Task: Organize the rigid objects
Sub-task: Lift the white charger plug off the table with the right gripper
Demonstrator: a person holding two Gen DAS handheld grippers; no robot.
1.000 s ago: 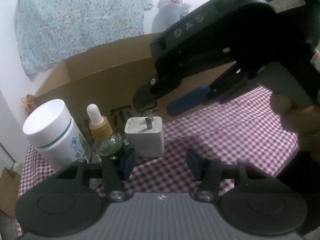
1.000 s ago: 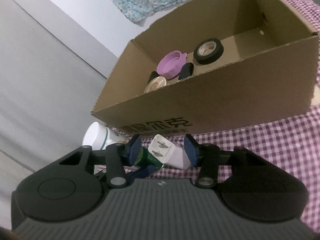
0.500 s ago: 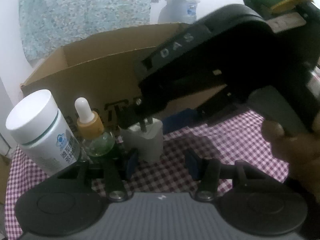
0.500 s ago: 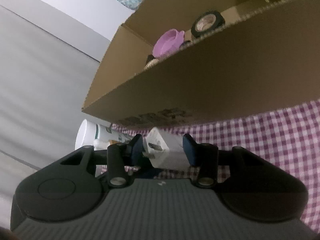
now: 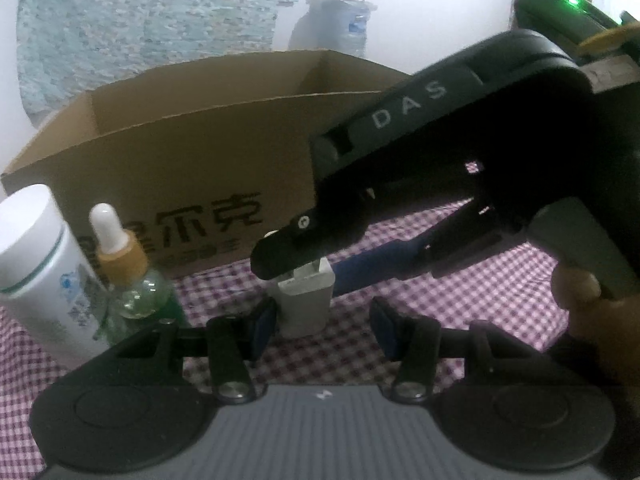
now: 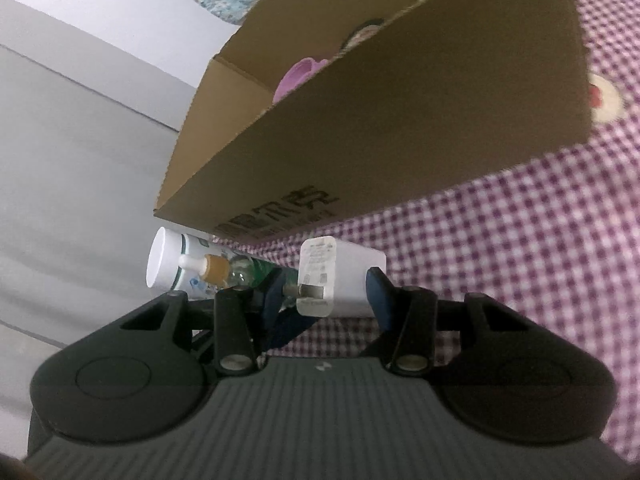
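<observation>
The cardboard box [image 5: 168,168] stands along the far side of the worktop [image 6: 520,264], which is covered in a purple checked cloth; a purple lid [image 6: 298,76] and a roll of tape [image 6: 362,32] show over its rim. Against its front wall, toward the left edge, stand a white lidded bottle [image 5: 34,256] and a green glass dropper bottle [image 5: 132,272].

The white plug adapter [image 6: 340,280] stands just right of the dropper bottle, prongs up. The right hand-held gripper [image 6: 326,294] straddles it. One pad sits against its side, the other by the prongs, and I cannot tell whether they are pressing yet. The left hand-held gripper [image 5: 320,326] is released and holds nothing, with one finger [image 5: 262,324] just beside the adapter.

A pinch bearing on the prongs rather than the flat sides could let the adapter twist or slip out on lifting. The dropper bottle is close enough to be knocked over. The tall front wall of the box stands between the adapter and the inside.
</observation>
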